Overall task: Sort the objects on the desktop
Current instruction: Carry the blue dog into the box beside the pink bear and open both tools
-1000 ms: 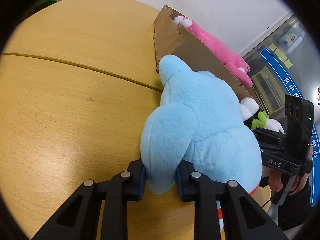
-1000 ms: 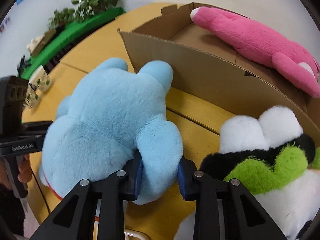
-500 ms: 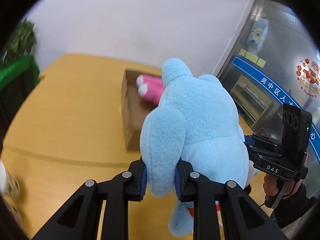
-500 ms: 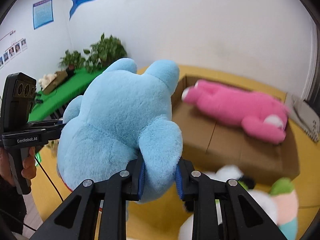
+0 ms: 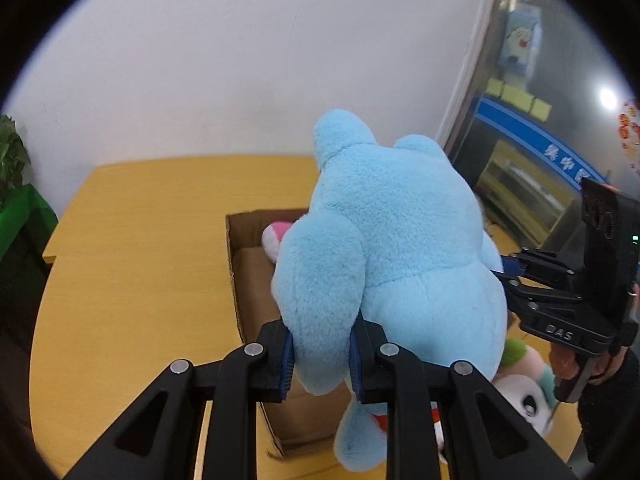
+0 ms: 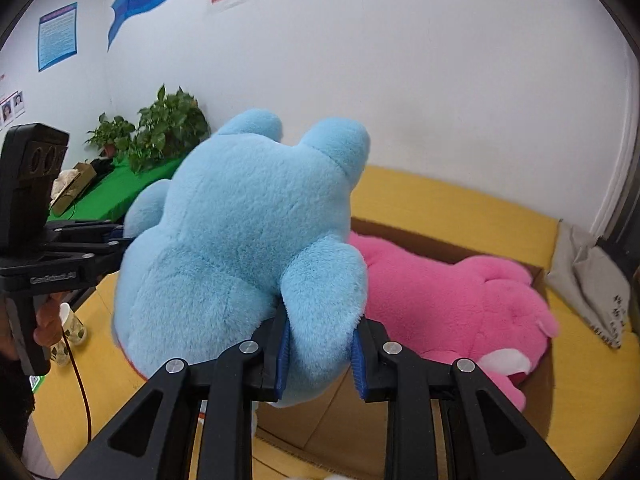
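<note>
A large light-blue plush toy (image 5: 392, 248) hangs in the air over the open cardboard box (image 5: 248, 264). My left gripper (image 5: 322, 354) is shut on one of its limbs. My right gripper (image 6: 320, 354) is shut on another limb of the blue plush (image 6: 248, 240). A pink plush toy (image 6: 460, 300) lies inside the box (image 6: 416, 236); in the left wrist view only its pink and white tip (image 5: 274, 238) shows. The right gripper also shows at the right of the left wrist view (image 5: 508, 276).
The box stands on a yellow wooden table (image 5: 136, 264). A white, green and black plush (image 5: 524, 384) lies by the box on the near right. A grey cloth bag (image 6: 588, 288) lies at the table's far right. Potted plants (image 6: 168, 128) and a green surface stand at left.
Both grippers have lifted the blue plush off the table and carried it toward and above the cardboard box. Both stay shut on its limbs.
</note>
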`<move>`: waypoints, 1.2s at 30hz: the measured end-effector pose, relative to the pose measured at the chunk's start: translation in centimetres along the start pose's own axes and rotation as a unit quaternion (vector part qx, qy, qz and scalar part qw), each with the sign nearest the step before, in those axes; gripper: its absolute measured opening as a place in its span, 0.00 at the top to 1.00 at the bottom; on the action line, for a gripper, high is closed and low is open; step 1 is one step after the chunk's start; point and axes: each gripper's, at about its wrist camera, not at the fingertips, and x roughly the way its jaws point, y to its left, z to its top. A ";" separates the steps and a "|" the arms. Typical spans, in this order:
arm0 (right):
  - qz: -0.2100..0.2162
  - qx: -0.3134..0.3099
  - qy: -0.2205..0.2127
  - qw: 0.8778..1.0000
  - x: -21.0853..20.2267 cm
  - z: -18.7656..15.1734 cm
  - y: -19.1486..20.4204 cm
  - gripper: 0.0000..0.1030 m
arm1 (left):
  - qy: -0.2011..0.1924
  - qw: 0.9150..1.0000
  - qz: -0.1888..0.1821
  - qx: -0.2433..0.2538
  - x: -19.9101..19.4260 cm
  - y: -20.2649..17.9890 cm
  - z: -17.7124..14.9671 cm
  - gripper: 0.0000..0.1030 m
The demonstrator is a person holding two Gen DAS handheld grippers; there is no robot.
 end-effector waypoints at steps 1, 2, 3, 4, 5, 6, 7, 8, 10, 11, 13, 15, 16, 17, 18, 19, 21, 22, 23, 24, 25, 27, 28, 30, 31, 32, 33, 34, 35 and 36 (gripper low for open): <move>0.002 0.005 0.015 1.000 1.3 -0.2 -0.6 0.74 | 0.014 1.000 0.000 -0.006 1.4 0.5 -0.2 0.80; 0.004 0.009 0.029 1.000 2.5 -0.4 -1.3 0.74 | 0.028 1.000 0.000 -0.012 2.8 0.9 -0.5 0.80; 0.008 0.013 0.040 0.999 3.5 -0.8 -1.8 0.74 | 0.042 0.999 0.000 -0.018 4.1 1.3 -0.9 0.80; 0.013 0.016 0.055 0.998 4.6 -1.3 -2.1 0.74 | 0.059 0.998 0.001 -0.023 5.3 1.7 -1.5 0.80; 0.019 0.019 0.070 0.997 5.6 -1.8 -2.4 0.74 | 0.073 0.997 0.003 -0.026 6.2 1.9 -2.2 0.80; 0.028 0.024 0.090 0.995 6.6 -2.5 -2.7 0.74 | 0.085 0.996 0.004 -0.029 6.9 2.1 -2.8 0.80; 0.036 0.027 0.104 0.994 7.3 -3.0 -2.9 0.74 | 0.096 0.995 0.007 -0.031 7.4 2.3 -3.4 0.80; 0.045 0.030 0.121 0.991 8.1 -3.6 -3.1 0.74 | 0.103 0.994 0.010 -0.031 7.7 2.4 -3.9 0.80; 0.057 0.030 0.150 0.987 9.5 -4.4 -3.0 0.74 | 0.117 0.993 0.019 -0.030 8.2 2.7 -4.9 0.80; 0.060 0.029 0.163 0.984 10.2 -4.7 -2.8 0.74 | 0.125 0.991 0.023 -0.030 8.5 2.8 -5.2 0.80; 0.064 0.028 0.186 0.980 12.0 -5.2 -2.6 0.74 | 0.144 0.989 0.034 -0.030 9.3 2.9 -5.7 0.80; 0.066 0.027 0.205 0.976 13.6 -5.9 -2.5 0.74 | 0.155 0.987 0.042 -0.025 9.8 2.9 -6.1 0.81; 0.066 0.027 0.212 0.975 14.2 -6.3 -2.6 0.74 | 0.154 0.987 0.044 -0.019 9.7 2.7 -6.0 0.81; 0.067 0.029 0.215 0.974 14.5 -6.4 -2.7 0.74 | 0.154 0.987 0.046 -0.015 9.8 2.4 -5.9 0.81; 0.070 0.033 0.217 0.973 14.5 -6.4 -2.8 0.74 | 0.153 0.987 0.048 -0.011 9.9 2.1 -5.9 0.81; 0.072 0.036 0.218 0.973 14.5 -6.5 -3.0 0.72 | 0.152 0.987 0.049 -0.008 9.9 1.9 -5.8 0.80; 0.074 0.038 0.218 0.972 14.3 -6.8 -3.3 0.65 | 0.148 0.988 0.050 -0.001 9.5 1.6 -5.8 0.79; 0.074 0.040 0.212 0.974 13.9 -6.8 -3.6 0.62 | 0.141 0.989 0.050 0.003 9.0 1.5 -5.7 0.78; 0.075 0.042 0.207 0.975 13.5 -6.8 -4.0 0.61 | 0.134 0.990 0.048 0.008 8.5 1.3 -5.4 0.77; 0.076 0.044 0.201 0.976 13.1 -6.9 -4.3 0.56 | 0.125 0.991 0.053 0.014 8.1 1.3 -5.3 0.72; 0.078 0.047 0.194 0.977 12.6 -6.8 -4.6 0.47 | 0.115 0.991 0.061 0.021 7.4 1.3 -5.3 0.68; 0.094 0.067 0.169 0.979 11.2 -6.5 -5.7 0.38 | 0.078 0.993 0.079 0.034 5.0 1.2 -4.7 0.68; 0.100 0.075 0.158 0.979 10.6 -6.3 -6.2 0.37 | 0.056 0.994 0.085 0.035 3.5 1.3 -4.4 0.68; 0.098 0.077 0.152 0.980 10.2 -6.1 -6.4 0.35 | 0.018 0.995 0.088 0.035 1.1 1.2 -3.6 0.63; 0.097 0.076 0.152 0.981 10.2 -6.1 -6.5 0.35 | 0.003 0.996 0.083 0.038 0.4 0.8 -2.9 0.52; 0.096 0.073 0.156 0.980 10.5 -6.1 -6.3 0.35 | -0.013 0.996 0.077 0.041 -0.3 0.4 -2.2 0.44; 0.093 0.071 0.160 0.980 10.9 -6.2 -6.1 0.35 | -0.015 0.996 0.069 0.047 -0.2 -0.1 -1.5 0.35; 0.092 0.069 0.162 0.980 11.1 -6.3 -5.9 0.35 | -0.003 0.997 0.060 0.057 0.9 -0.7 -0.9 0.35; 0.091 0.066 0.163 0.980 11.3 -6.5 -5.6 0.35 | 0.014 0.997 0.052 0.064 2.5 -1.2 -0.6 0.35; 0.090 0.064 0.163 0.980 11.4 -6.7 -5.3 0.35 | 0.031 0.996 0.044 0.067 4.0 -1.6 -0.3 0.35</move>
